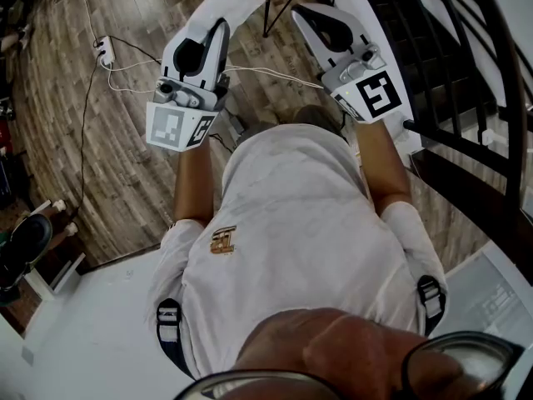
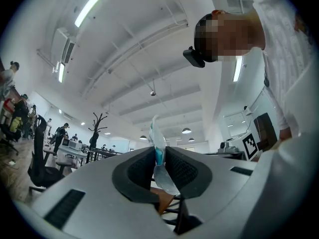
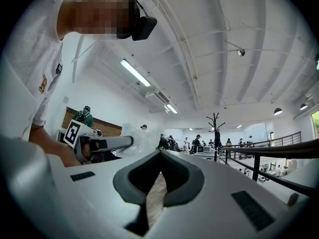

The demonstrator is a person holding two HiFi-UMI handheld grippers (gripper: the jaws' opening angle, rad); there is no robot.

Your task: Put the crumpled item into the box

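**Holding the crumpled item, with no box in view**

The left gripper has its fingers clenched on the crumpled item. The item is pinched between the pads, with one end poking up past the fingertips and the rest hanging below. The right gripper carries nothing, and its fingers are pressed together at the tips. Both are held out in front of the person, above a wooden floor.

No view shows the box, so finding it comes first. The pinch should stay firm until the item is well inside the box walls, because it looks likely to slide free. The spare right gripper could steady the box.

The item looks like thin, clear film, creased and twisted, with a teal patch right at the pinch. It is probably very light and springy, so it may unfold once released.
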